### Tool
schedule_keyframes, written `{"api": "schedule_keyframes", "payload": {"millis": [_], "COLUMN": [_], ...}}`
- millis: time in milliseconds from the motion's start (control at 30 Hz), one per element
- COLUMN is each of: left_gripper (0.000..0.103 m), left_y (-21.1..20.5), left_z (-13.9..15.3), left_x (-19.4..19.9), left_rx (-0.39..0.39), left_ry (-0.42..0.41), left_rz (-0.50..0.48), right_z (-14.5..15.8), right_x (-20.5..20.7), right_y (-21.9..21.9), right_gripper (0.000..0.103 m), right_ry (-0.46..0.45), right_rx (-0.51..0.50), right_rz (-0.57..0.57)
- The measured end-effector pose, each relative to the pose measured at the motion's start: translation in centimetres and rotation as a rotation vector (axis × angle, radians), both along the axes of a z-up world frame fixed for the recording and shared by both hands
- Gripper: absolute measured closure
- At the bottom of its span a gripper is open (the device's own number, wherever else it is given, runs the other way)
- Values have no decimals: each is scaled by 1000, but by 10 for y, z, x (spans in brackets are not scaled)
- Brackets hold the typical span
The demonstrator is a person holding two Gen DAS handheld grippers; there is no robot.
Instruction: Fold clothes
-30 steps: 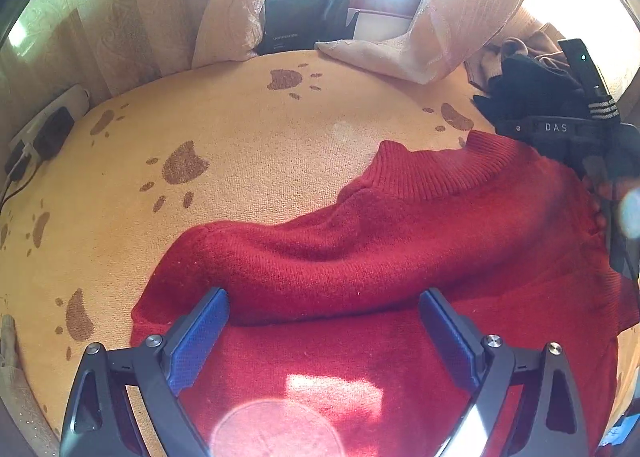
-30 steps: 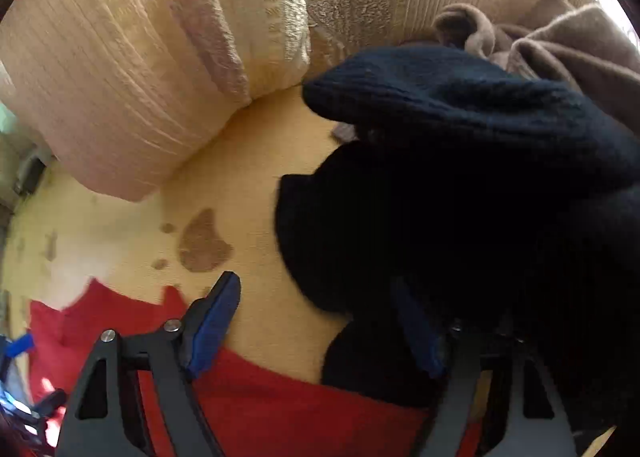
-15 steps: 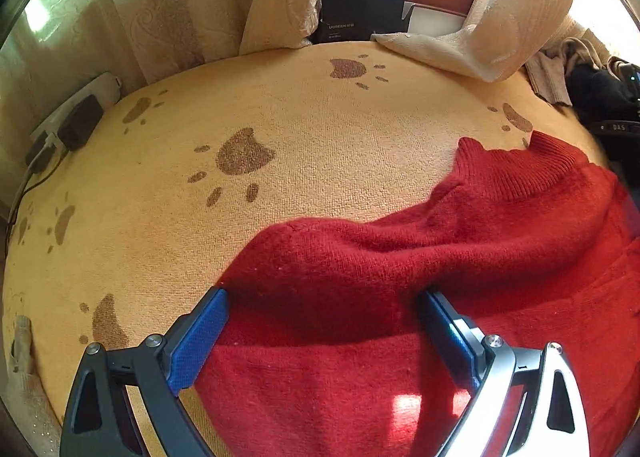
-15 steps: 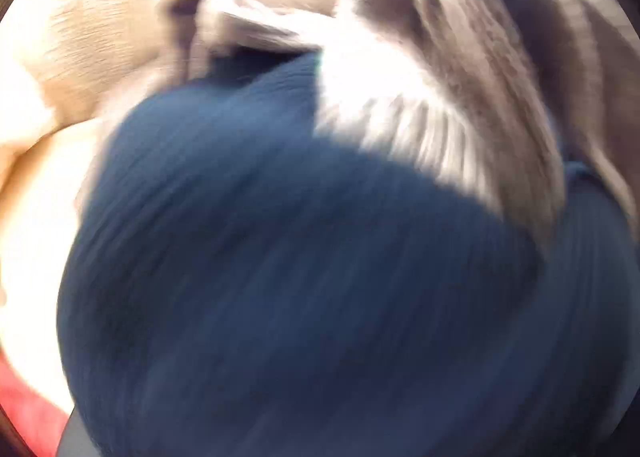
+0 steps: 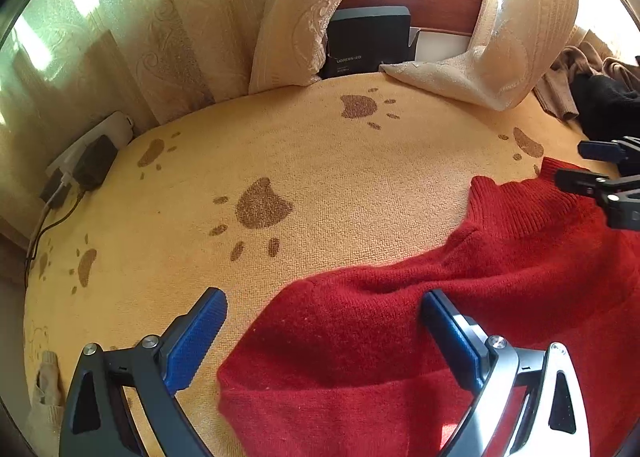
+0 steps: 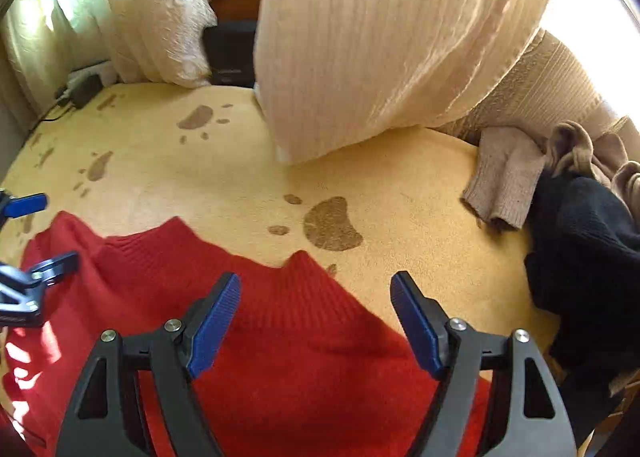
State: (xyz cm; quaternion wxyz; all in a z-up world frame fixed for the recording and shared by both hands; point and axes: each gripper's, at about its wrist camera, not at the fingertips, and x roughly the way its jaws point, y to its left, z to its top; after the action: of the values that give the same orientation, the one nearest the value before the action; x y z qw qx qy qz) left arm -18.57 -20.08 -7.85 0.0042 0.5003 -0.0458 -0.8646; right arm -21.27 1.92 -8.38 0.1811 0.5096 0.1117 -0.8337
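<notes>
Red sweater (image 5: pixel 460 321) lies before a black box (image 5: pixel 370 43) marked "UGREEN".

Red ribbed-knit sweater (image 6: pixel 280 337). Yellow bed blanket (image 5: pixel 320 185), brown paw-print pattern. Cream striped pillow (image 6: pixel 380 49). Black knit garment (image 6: pixel 588 257); taupe knit garment (image 6: pixel 508 173). Hand-held gripper pads (image 6: pixel 212 321): blue.

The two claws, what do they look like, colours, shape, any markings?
Both match. The left claw and right claw each have two black angular arms with triangular cut-outs and round silver screw heads at the joints. Each finger carries a flat, ribbed blue pad. No cables, lettering or sleeves show on them, and no hand is in view.
</notes>
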Motion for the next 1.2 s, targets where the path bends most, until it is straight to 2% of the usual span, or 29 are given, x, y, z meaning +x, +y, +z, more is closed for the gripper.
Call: {"api": "schedule_keyframes", "payload": {"millis": [67, 133, 200, 267, 300, 400, 467, 500, 567, 600, 633, 667, 700, 733, 767, 800, 900, 1033, 1067, 1167, 1200], "left_gripper": [3, 3, 3, 3, 3, 3, 3, 3, 3, 6, 13, 31, 61, 80, 94, 94, 95, 95, 95, 95, 95], "left_y": [-7, -15, -15, -8, -2, 16, 28, 33, 43, 48, 53, 55, 57, 57, 56, 56, 58, 66, 71, 83, 86], "left_z": [0, 2, 11, 17, 18, 14, 2, -5, -16, -16, -15, -14, -13, -14, -17, -18, -13, 13, 12, -14, -17], "left_x": [2, 3, -2, -14, -23, -48, -65, -70, -74, -72, -70, -70, -70, -72, -75, -76, -73, -64, -62, -62, -60], "left_rx": [26, 65, 97, 134, 165, 242, 274, 261, 309, 311, 310, 321, 333, 353, 365, 374, 332, 175, 131, -8, -33], "left_ry": [-10, -17, 5, 9, -4, -55, -107, -137, -202, -202, -197, -201, -205, -221, -234, -233, -196, -36, -17, -39, -18], "left_rz": [23, 51, 55, 1, -46, -193, -302, -342, -449, -493, -537, -553, -565, -554, -537, -530, -510, -456, -448, -445, -446], "right_z": [-12, -13, -12, -10, -9, -6, -3, 0, 6, 12, 19, 22, 26, 28, 29, 30, 37, 51, 49, 32, 25], "right_x": [-9, -2, 10, 19, 22, 26, 26, 27, 32, 24, 14, 14, 14, 13, 13, 14, 19, 28, 26, 10, 3], "right_y": [4, 2, -1, -2, -3, -6, -8, -9, -7, -6, -4, -2, 0, 0, 0, 0, 3, -1, -3, -5, -3], "right_gripper": [20, 21, 35, 76, 85, 87, 87, 87, 87, 87, 87, 87, 87, 87, 87, 87, 87, 87, 87, 87, 87], "right_ry": [-85, -101, -85, -74, -69, -38, -13, 0, 30, 42, 52, 62, 71, 79, 86, 94, 139, 251, 262, 232, 210], "right_rx": [-27, -27, 3, -16, -15, -7, -9, -10, -13, -15, -18, -21, -25, -29, -35, -41, -36, 0, 8, 13, 15], "right_rz": [-7, 40, 101, 128, 129, 126, 119, 116, 112, 111, 109, 105, 101, 98, 94, 90, 90, 89, 86, 52, 37]}}
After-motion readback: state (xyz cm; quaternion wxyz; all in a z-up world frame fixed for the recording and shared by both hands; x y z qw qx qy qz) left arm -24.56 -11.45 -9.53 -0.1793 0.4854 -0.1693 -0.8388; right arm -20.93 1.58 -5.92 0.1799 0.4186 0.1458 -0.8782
